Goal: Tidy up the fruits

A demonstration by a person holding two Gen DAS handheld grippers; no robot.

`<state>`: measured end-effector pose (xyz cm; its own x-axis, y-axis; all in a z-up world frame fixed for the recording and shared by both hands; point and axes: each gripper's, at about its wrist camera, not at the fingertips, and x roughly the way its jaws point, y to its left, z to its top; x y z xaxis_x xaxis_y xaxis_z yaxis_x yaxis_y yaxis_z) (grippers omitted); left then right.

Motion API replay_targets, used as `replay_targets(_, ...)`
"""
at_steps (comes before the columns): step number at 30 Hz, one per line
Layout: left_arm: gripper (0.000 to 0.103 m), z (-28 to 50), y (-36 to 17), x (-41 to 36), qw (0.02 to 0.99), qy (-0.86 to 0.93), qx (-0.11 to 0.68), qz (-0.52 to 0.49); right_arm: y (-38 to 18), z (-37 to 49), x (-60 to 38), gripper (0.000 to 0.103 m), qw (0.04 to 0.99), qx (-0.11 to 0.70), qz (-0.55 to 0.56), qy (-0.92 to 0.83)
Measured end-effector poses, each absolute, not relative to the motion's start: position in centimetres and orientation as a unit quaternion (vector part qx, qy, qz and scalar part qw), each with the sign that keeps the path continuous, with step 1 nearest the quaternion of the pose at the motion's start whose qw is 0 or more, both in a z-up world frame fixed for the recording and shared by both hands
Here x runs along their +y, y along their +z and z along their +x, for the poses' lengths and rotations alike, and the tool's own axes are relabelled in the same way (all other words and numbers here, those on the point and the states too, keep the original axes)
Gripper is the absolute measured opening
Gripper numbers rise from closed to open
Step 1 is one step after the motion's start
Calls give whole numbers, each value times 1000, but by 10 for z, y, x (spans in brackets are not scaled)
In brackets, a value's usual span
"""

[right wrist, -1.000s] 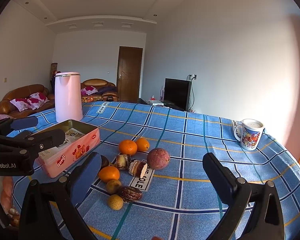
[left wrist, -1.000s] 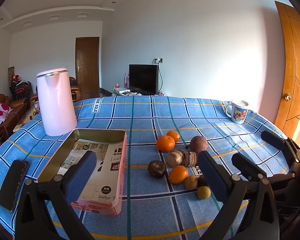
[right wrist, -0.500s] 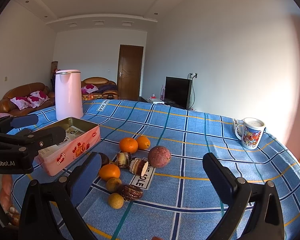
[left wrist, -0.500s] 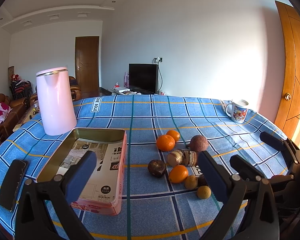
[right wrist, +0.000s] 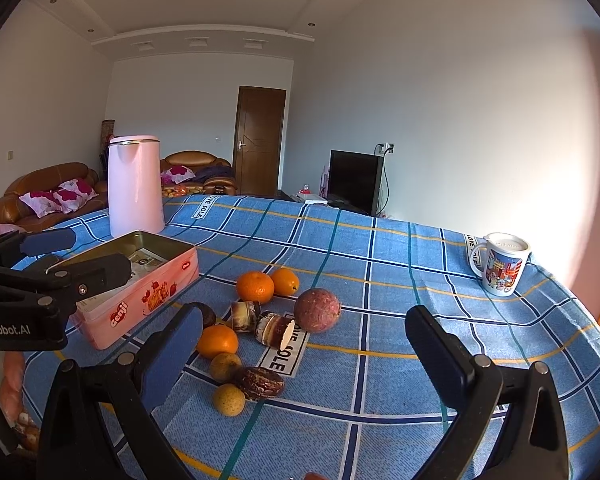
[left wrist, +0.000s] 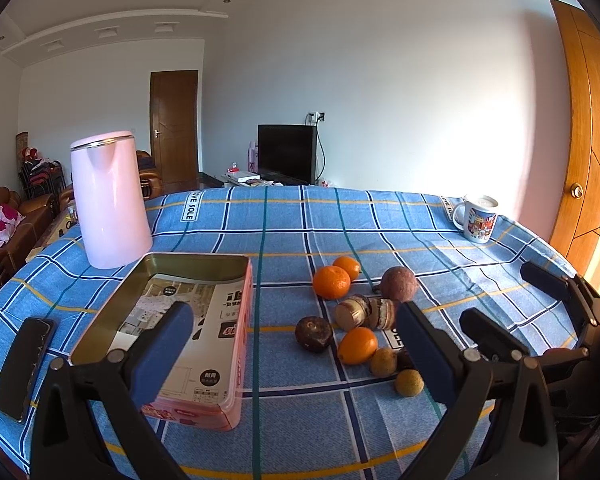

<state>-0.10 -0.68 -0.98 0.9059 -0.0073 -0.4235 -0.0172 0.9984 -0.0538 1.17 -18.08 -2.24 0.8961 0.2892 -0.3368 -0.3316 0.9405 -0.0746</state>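
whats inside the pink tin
Only printed paper sheets lie flat inside the pink tin; no fruit. The left gripper finger hides its near end, and the sheets hide anything beneath them.

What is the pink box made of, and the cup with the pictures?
The pink box looks like thin metal tin: its bare inside wall is shiny gold. The cup seems glazed ceramic, glossy white with printed pictures.
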Motion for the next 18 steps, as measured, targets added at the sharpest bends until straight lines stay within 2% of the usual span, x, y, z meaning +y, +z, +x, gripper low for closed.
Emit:
replay_targets(13,103,9,-29,-14,972,-1,232,-26,-37,24,-191,102,967,192,-52,158)
replay_targets(18,103,14,-41,-16,969,-14,246,-28,-52,40,-200,102,958,234,-39,158)
